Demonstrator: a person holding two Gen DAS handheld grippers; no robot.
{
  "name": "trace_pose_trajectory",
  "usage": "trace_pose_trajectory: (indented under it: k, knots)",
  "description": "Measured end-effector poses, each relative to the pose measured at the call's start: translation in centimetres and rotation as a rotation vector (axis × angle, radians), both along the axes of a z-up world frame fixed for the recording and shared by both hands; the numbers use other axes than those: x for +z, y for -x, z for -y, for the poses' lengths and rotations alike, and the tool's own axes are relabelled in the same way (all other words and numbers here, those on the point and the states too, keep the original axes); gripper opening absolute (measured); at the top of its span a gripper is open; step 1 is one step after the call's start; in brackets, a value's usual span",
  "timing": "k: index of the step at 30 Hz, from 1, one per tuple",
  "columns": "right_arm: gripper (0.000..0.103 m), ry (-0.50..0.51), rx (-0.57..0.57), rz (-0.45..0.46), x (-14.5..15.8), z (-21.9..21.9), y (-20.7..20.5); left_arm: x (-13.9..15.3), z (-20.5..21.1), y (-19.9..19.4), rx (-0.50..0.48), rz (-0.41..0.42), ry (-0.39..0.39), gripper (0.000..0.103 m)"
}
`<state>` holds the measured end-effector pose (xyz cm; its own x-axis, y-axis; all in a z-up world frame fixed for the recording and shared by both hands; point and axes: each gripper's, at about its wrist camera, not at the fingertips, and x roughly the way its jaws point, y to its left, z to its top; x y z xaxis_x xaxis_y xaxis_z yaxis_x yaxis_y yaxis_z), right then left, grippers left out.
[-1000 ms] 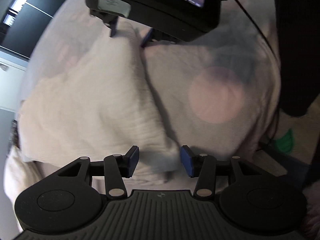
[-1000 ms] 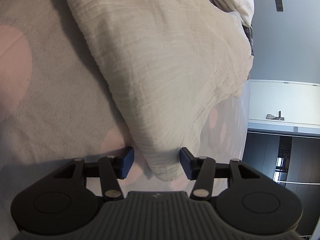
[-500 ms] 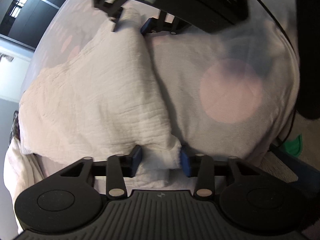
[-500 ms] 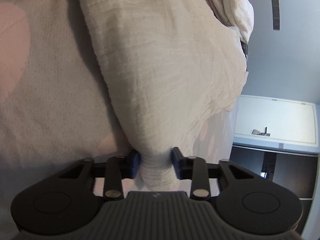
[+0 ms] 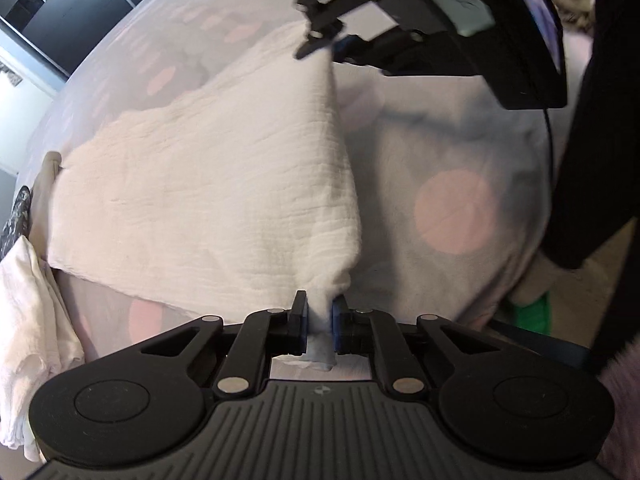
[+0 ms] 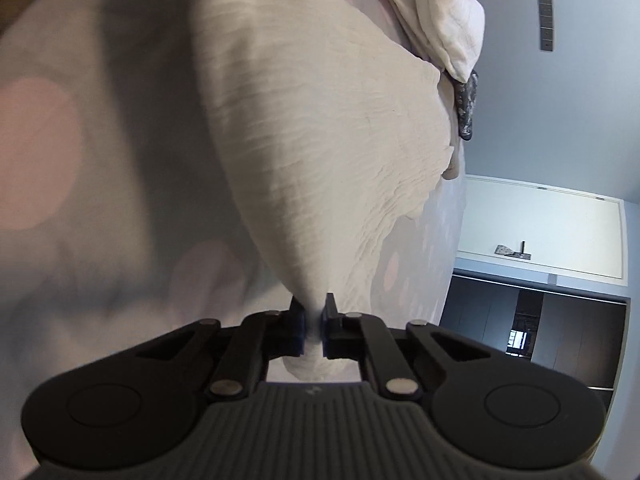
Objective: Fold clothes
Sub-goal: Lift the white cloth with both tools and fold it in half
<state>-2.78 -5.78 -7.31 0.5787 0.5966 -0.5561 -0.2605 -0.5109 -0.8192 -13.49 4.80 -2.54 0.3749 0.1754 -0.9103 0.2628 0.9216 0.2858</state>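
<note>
A cream crinkled cloth [image 5: 208, 196] lies on a pale bed cover with pink dots [image 5: 452, 208]. My left gripper [image 5: 319, 322] is shut on one near corner of it, a tuft of fabric bunched between the blue pads. At the far end of the same edge, my right gripper [image 5: 326, 46] pinches the other corner. In the right wrist view the cloth [image 6: 320, 128] rises in a taut ridge into the right gripper [image 6: 313, 330], which is shut on it. The edge between the two grippers is lifted off the cover.
A second crumpled white cloth [image 5: 28, 344] lies at the left, seen also as a white pile [image 6: 440, 12] at the bed's far side. A person's dark sleeve [image 5: 596, 120] is at the right. A white cabinet [image 6: 540, 232] and dark wardrobe doors [image 6: 532, 328] stand beyond the bed.
Both grippers went from open around the cloth's corners to shut on them, then lifted, pulling the edge up into a taut ridge.
</note>
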Motion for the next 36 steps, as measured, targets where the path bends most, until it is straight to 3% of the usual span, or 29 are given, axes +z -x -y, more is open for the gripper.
trace_pose_trajectory:
  k: [3,6,11,14,18,24,29,36]
  knots:
    - [0.007,0.026,-0.021,-0.054,3.0,0.7,1.9,1.9,-1.8,1.0,-0.029,-0.015,0.060,0.008]
    - [0.007,0.031,-0.058,-0.169,6.2,1.4,4.5,3.8,-3.0,2.7,-0.069,-0.037,0.100,0.008]
    - [0.007,0.110,-0.097,-0.244,8.2,3.3,8.5,6.5,-3.6,6.4,-0.141,-0.057,0.168,0.008]
    - [0.007,0.107,-0.125,-0.291,8.8,4.5,10.2,7.2,-3.5,7.6,-0.171,-0.072,0.189,0.008]
    - [0.007,0.099,-0.153,-0.333,9.4,5.4,12.0,7.4,-3.5,8.0,-0.188,-0.083,0.165,0.008]
    - [0.007,0.054,-0.165,-0.344,10.8,3.6,11.3,8.0,-3.9,8.3,-0.201,-0.086,0.125,0.008]
    - [0.007,-0.021,-0.166,-0.329,11.8,1.5,9.7,9.3,-5.3,7.2,-0.183,-0.041,0.087,0.008]
    - [0.007,-0.171,-0.181,-0.311,13.3,-2.8,6.2,11.6,-8.7,4.1,-0.073,0.060,0.024,0.008]
